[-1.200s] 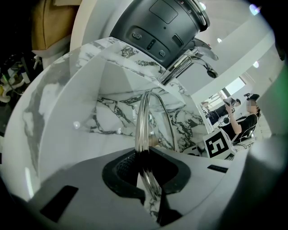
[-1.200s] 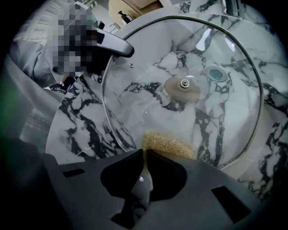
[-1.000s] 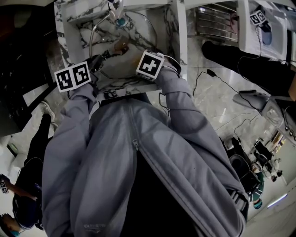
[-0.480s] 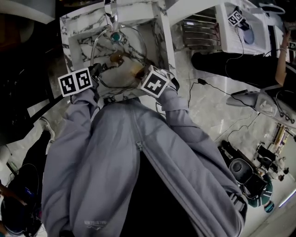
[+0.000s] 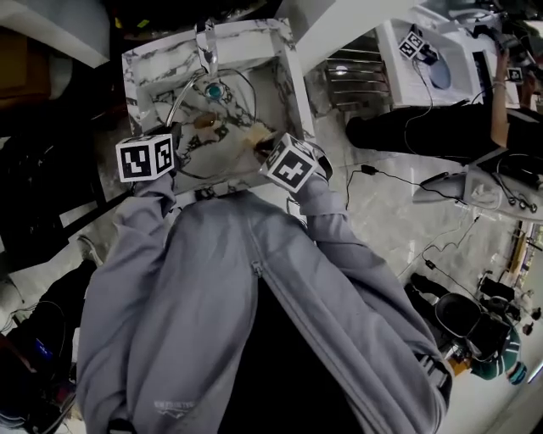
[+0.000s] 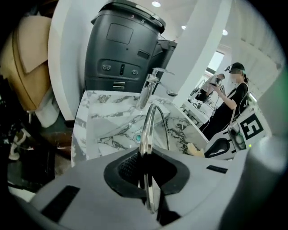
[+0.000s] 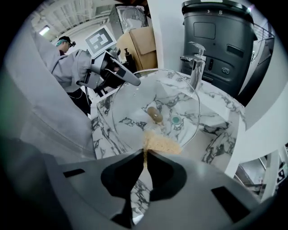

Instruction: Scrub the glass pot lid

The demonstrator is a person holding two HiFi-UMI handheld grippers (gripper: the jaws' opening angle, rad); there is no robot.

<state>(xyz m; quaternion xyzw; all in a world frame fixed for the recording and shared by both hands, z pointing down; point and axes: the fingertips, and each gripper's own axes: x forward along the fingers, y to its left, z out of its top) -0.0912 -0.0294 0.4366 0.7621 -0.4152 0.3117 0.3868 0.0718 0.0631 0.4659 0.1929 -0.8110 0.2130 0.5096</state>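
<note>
Lifted above the sink [image 5: 287, 63]: left gripper [image 6: 146, 155] fingers just tightened on the lid [image 6: 148, 128], right gripper [image 7: 144, 155] fingers pinch the sponge [image 7: 160, 143], ready to scrub.

Pale glossy floor [image 5: 382, 229], ceiling spotlights [image 6: 155, 4] (lit)

I see a white square marble sink with dark veining [image 5: 293, 78] [image 6: 85, 121] [image 7: 221, 131] standing on a glossy pale stone floor [image 5: 386, 233]. A chrome tap [image 5: 206, 42] [image 6: 150, 85] [image 7: 195, 63] rises from its far rim. A round teal drain fitting [image 5: 213, 90] sits at the basin's bottom. To the sink's right, a thin black cable [image 5: 366, 169] trails across the floor.
</note>
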